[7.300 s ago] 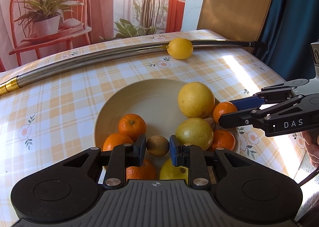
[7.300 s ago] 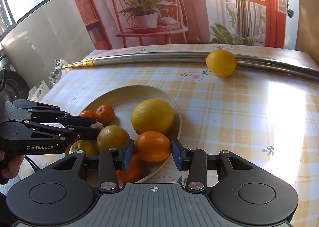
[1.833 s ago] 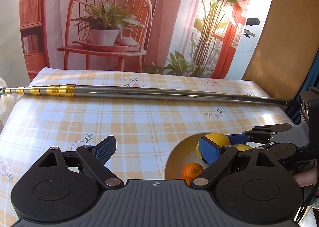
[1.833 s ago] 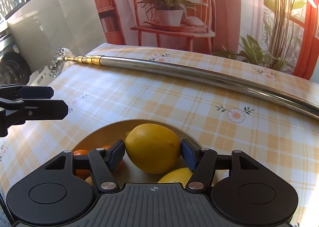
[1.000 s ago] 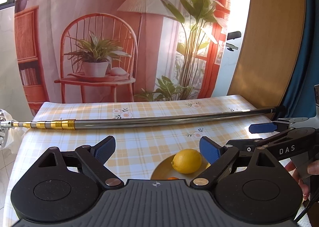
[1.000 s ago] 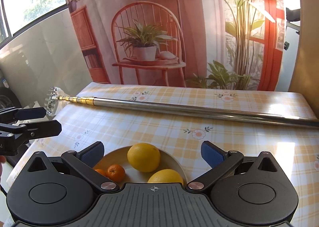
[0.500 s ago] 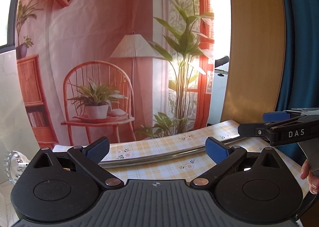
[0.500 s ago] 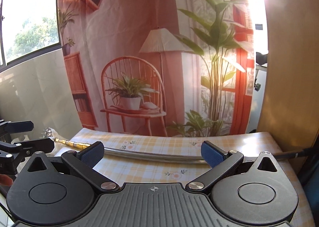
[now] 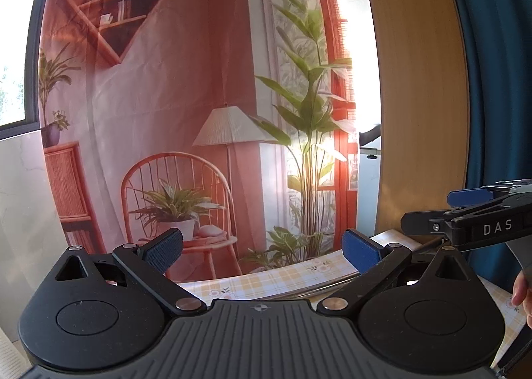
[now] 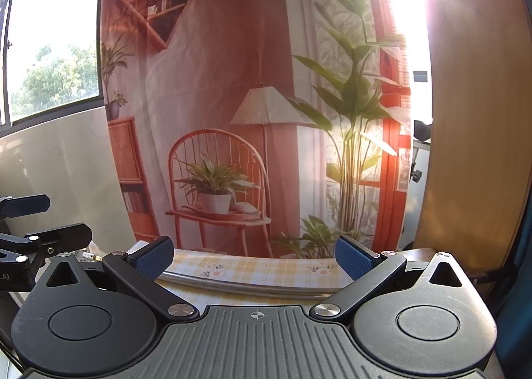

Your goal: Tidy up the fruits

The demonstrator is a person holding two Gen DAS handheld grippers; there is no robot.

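No fruit and no plate show in either view now; both cameras look up over the table's far edge. My left gripper (image 9: 262, 251) is open with nothing between its blue pads. My right gripper (image 10: 254, 257) is open as well, and empty. In the left wrist view the right gripper (image 9: 442, 209) reaches in from the right edge, marked DAS, with a hand (image 9: 522, 289) below it. In the right wrist view the left gripper (image 10: 46, 217) pokes in from the left edge.
A strip of checked tablecloth (image 10: 266, 271) with a long metal pole (image 10: 252, 286) lying across it shows low in the right wrist view, the tablecloth (image 9: 282, 279) also in the left. Behind stand a printed backdrop (image 10: 232, 113), a wooden panel (image 9: 419, 96) and a blue curtain (image 9: 498, 63).
Both grippers have risen and tilted upward, away from the plate. The plate and fruits have dropped out of view, and only the table's far edge still shows.
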